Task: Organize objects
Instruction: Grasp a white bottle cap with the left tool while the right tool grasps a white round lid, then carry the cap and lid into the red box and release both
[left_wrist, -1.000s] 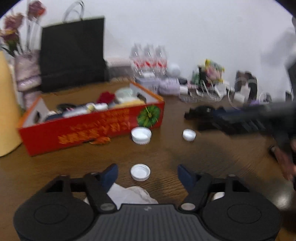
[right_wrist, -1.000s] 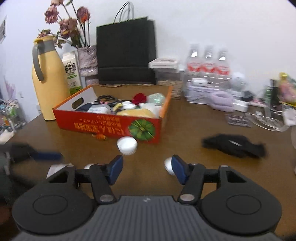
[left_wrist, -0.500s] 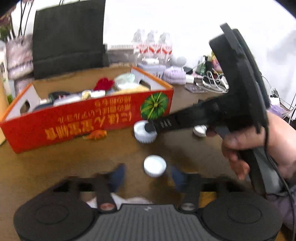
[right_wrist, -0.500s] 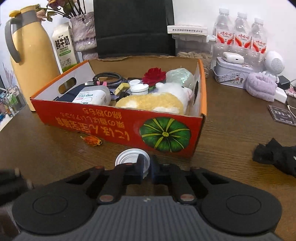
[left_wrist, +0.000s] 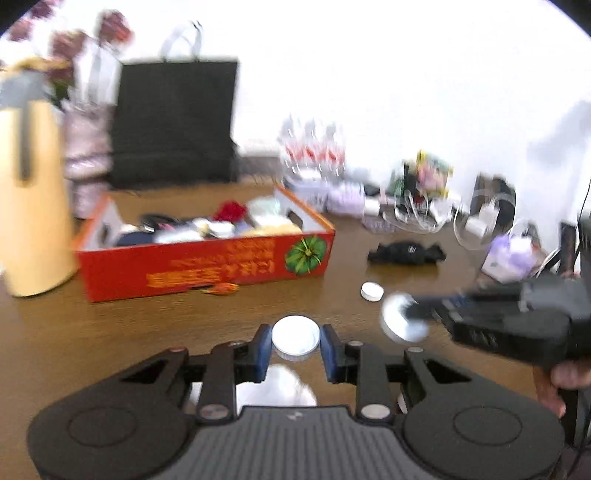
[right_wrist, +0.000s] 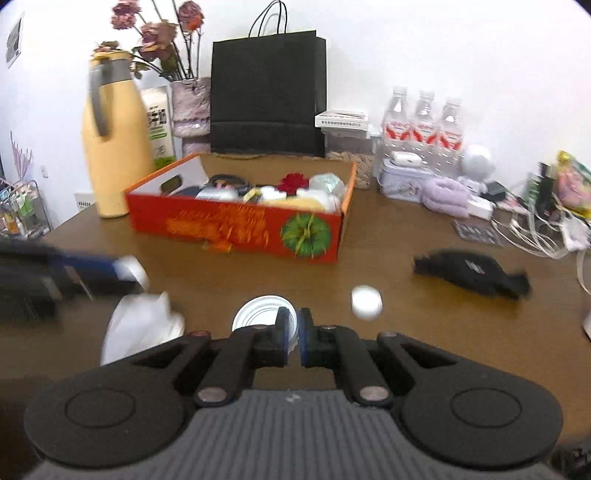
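Observation:
My left gripper (left_wrist: 295, 345) is shut on a white round lid (left_wrist: 295, 336), held above the table. My right gripper (right_wrist: 294, 334) is shut on the rim of a larger white lid (right_wrist: 258, 317); it shows in the left wrist view (left_wrist: 404, 321) at the right. A third small white cap (right_wrist: 366, 301) lies on the brown table; it also shows in the left wrist view (left_wrist: 372, 291). The red cardboard box (right_wrist: 236, 232) full of items stands behind. Crumpled white paper (right_wrist: 140, 325) lies at the left, below the left gripper.
A black cloth (right_wrist: 469, 273) lies on the right. A yellow thermos (right_wrist: 114, 147), a black paper bag (right_wrist: 267, 96), water bottles (right_wrist: 423, 125) and cables (right_wrist: 532, 229) line the back of the table. A small orange scrap (right_wrist: 218, 246) lies by the box front.
Both grippers closed on lids and lifted them. The right gripper has pulled back from the box with its lid; the left gripper now holds the lid that lay between its fingers.

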